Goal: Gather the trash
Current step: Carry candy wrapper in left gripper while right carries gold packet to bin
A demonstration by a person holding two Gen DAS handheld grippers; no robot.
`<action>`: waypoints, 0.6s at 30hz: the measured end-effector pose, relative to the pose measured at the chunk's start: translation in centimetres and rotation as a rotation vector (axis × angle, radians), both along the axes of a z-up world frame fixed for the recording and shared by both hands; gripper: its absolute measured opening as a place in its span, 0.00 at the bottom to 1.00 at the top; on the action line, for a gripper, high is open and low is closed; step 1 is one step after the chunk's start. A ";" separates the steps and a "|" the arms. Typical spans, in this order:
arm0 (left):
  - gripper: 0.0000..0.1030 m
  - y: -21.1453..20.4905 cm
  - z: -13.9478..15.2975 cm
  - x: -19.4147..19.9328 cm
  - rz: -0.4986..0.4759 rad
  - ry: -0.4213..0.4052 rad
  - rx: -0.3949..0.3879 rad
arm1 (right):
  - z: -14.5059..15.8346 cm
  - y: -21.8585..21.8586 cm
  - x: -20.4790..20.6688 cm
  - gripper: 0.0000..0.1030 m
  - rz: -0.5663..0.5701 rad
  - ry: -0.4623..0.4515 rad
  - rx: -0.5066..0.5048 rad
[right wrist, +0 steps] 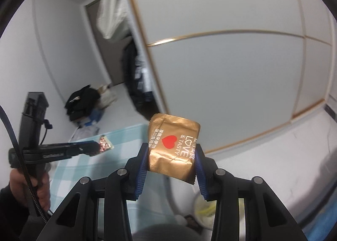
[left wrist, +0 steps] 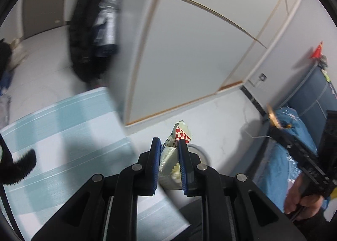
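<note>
Blue-checked cloth (left wrist: 63,135) lies beside white wardrobe doors (right wrist: 231,72), pale floor (left wrist: 210,114).

We see a pale wardrobe (right wrist: 242,76) with thin gold trim lines across its sliding doors. Beside it stands an open section where dark clothes (left wrist: 90,36) hang, blurred in the left view. A white bag (right wrist: 109,15) hangs high at that opening. On the floor (left wrist: 210,118) near the far wall lies a black heap (right wrist: 83,104), perhaps clothing. A blue-and-white checked sheet (left wrist: 69,135) spreads below. A grey door (right wrist: 101,40) stands in the far corner. At the right of the left view we find a blue bag (left wrist: 294,148) against a dark blue cabinet (left wrist: 309,97), with something red (left wrist: 317,51) on top.
</note>
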State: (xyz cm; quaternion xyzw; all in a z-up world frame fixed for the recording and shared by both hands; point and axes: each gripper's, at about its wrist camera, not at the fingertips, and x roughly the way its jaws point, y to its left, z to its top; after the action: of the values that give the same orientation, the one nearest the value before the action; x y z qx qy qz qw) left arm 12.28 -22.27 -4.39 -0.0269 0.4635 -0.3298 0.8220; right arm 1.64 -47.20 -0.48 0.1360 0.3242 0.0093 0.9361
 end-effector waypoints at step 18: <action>0.12 -12.2 -7.4 2.8 -0.199 0.221 0.041 | -14.1 -10.4 1.3 0.38 -0.187 0.323 0.200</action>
State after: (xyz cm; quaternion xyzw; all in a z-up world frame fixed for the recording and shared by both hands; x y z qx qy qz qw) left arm 15.09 -34.47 -11.78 -0.0001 0.5580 -0.3952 0.7297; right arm 2.91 -57.64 -14.58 0.2573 0.4536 -0.0672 0.8506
